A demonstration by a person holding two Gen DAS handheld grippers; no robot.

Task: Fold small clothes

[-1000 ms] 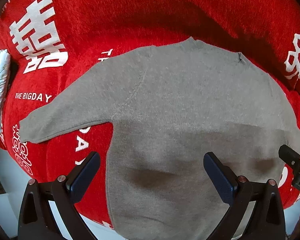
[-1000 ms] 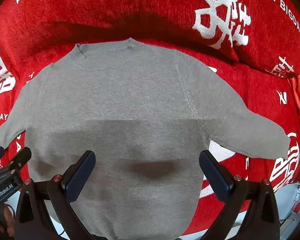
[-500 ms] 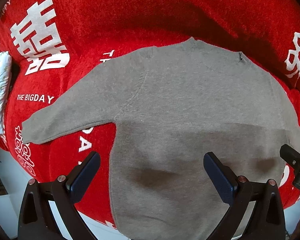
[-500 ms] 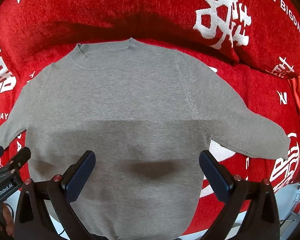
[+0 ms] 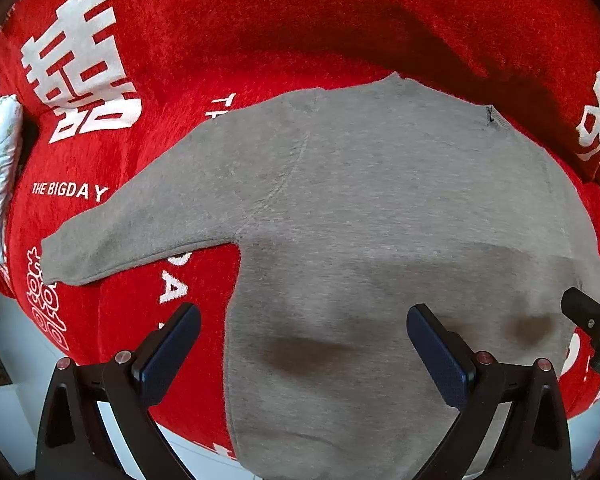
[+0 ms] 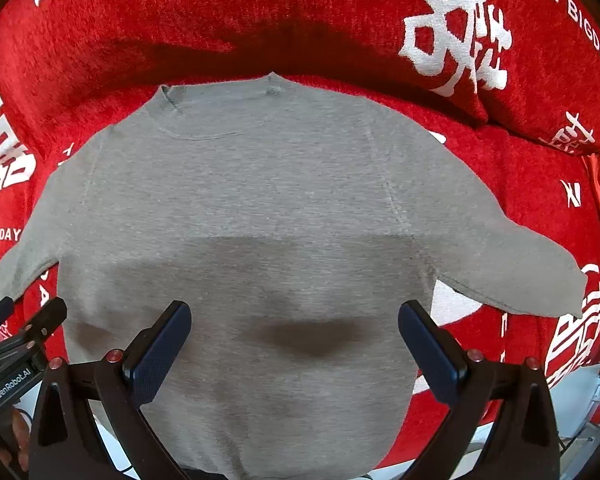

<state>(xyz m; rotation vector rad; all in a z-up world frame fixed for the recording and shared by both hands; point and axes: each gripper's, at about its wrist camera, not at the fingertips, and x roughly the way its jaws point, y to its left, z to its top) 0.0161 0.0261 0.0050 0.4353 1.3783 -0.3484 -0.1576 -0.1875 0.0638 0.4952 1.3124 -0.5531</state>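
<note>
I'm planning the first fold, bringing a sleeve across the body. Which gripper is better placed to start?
Little separates them. Both the left gripper and right gripper hover open over the sweater hem. Each has its own side's sleeve nearer, so either could start.

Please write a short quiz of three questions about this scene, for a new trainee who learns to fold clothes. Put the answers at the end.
1. True or false: the grey sweater lies spread flat with both sleeves stretched out to the sides.
2. What does the sweater lie on? A) a white sheet B) a red blanket with white lettering C) a wooden table
3. In what state are the left tool and the right tool, and does either one hold cloth?

Key
1. True: the left sleeve and the right sleeve both reach outward.
2. B, the red blanket.
3. Both are open above the lower part of the sweater; neither holds anything.
</note>
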